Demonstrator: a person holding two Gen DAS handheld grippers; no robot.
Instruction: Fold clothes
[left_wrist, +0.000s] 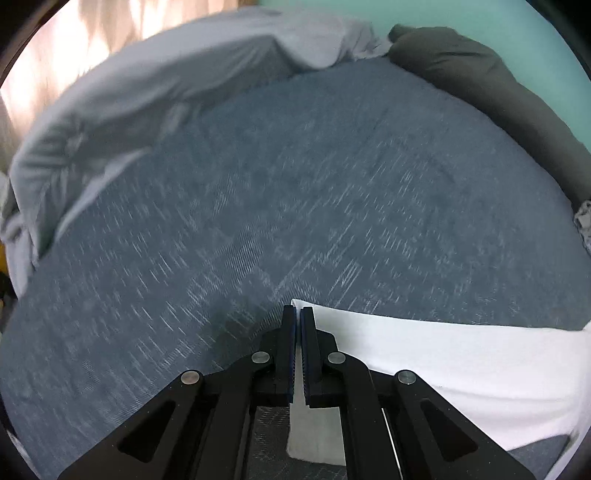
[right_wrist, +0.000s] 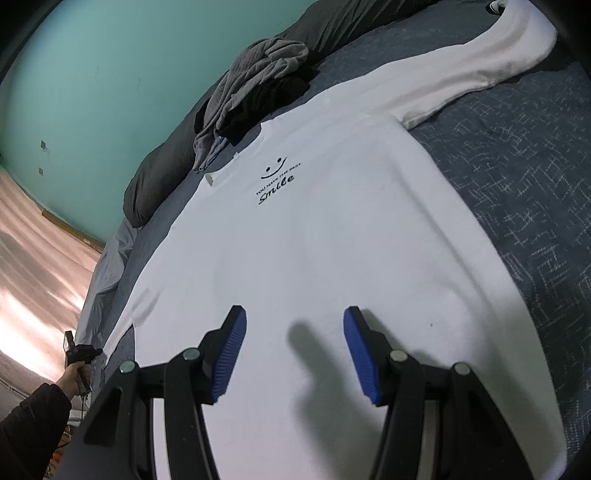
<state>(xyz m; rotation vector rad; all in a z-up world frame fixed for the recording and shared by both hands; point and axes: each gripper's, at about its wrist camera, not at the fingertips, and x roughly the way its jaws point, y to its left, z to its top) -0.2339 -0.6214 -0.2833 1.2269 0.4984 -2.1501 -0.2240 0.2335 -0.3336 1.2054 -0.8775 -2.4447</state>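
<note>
**Speaker 1:** Two views are showing one bed (right_wrist: 524, 192) covered in a dark blue patterned spread. What is lying on it?

**Speaker 2:** A white sweatshirt (right_wrist: 314, 240) is lying flat, front side up, with a small black smiley and the word "Smile" printed near the neck. One long sleeve (right_wrist: 480, 70) is stretching away toward the far right corner of the bed.

**Speaker 1:** What is the right gripper (right_wrist: 293, 350) doing?

**Speaker 2:** It is hovering over the lower part of the sweatshirt with its blue-padded jaws standing apart and nothing between them. Its shadow is falling on the white cloth.

**Speaker 1:** And the left gripper (left_wrist: 298, 314)?

**Speaker 2:** Its jaws are pressed nearly together at a corner of the white sweatshirt (left_wrist: 461, 362), at the cloth's left edge. White fabric is showing beneath the jaws, so it is pinching that corner. This view is blurred.

**Speaker 1:** Anything else nearby?

**Speaker 2:** A crumpled grey garment (right_wrist: 255, 81) is sitting beyond the collar, against a dark pillow (right_wrist: 162, 177). A pale sheet (left_wrist: 147, 85) is bunching along the bed's far edge. A hand (right_wrist: 74, 376) in a dark sleeve is gripping a handle at the lower left.
</note>
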